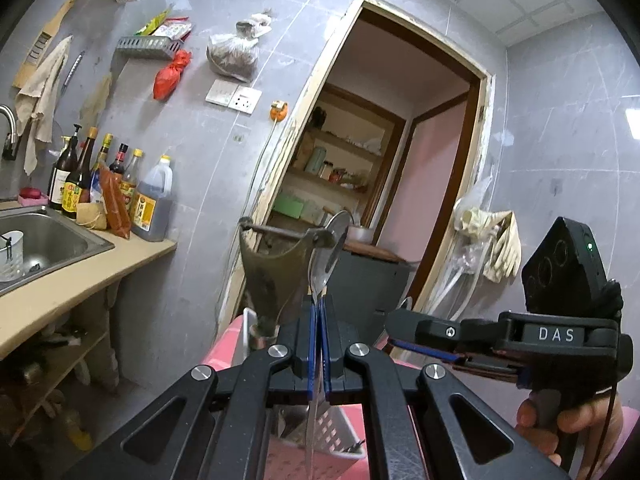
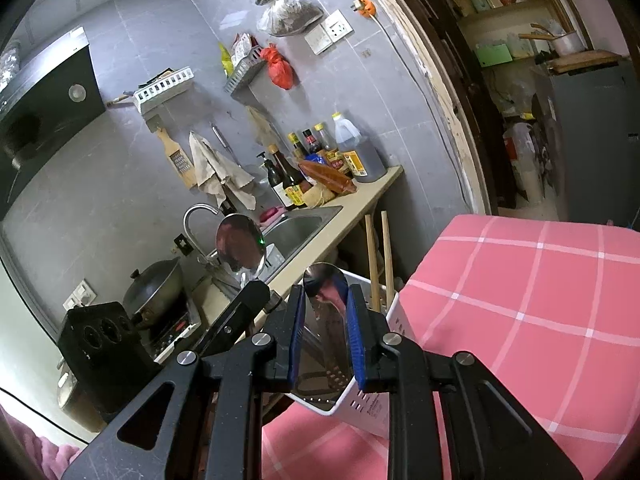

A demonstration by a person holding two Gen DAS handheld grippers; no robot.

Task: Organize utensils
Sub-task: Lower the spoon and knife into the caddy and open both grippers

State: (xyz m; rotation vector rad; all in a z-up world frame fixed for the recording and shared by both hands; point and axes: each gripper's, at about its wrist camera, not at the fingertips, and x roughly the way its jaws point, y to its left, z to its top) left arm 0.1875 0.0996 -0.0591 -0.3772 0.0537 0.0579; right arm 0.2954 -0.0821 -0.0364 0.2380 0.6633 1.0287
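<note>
A: Left gripper (image 1: pixel 319 308)?
B: Jaws pinched together on a thin metal spoon (image 1: pixel 325 256). The bowl sticks up at 12 o'clock past the blue pads (image 1: pixel 313 344), and the handle runs down between them.
A: Right gripper (image 2: pixel 325 308)?
B: Clamped on a second spoon (image 2: pixel 326 292), blue pads (image 2: pixel 357 344) pressing both edges of it, bowl poking out at 12 o'clock.
A: Where's the holder?
B: White perforated utensil holder (image 2: pixel 360 404) sits on the pink checked cloth (image 2: pixel 520 304), right under both grippers. In the right wrist view, wooden chopsticks (image 2: pixel 380 256) stand in it at 1 o'clock from the spoon.
A: Spoons in the holder yet?
B: Can't tell how deep. In the left wrist view the handle passes down in front of the holder (image 1: pixel 340 436) at 6 o'clock.
A: Anything else?
B: A hand (image 1: pixel 572 424) grips the right tool's handle at 4 o'clock in the left wrist view. The sink (image 2: pixel 298 226) is at 11 o'clock in the right wrist view.
</note>
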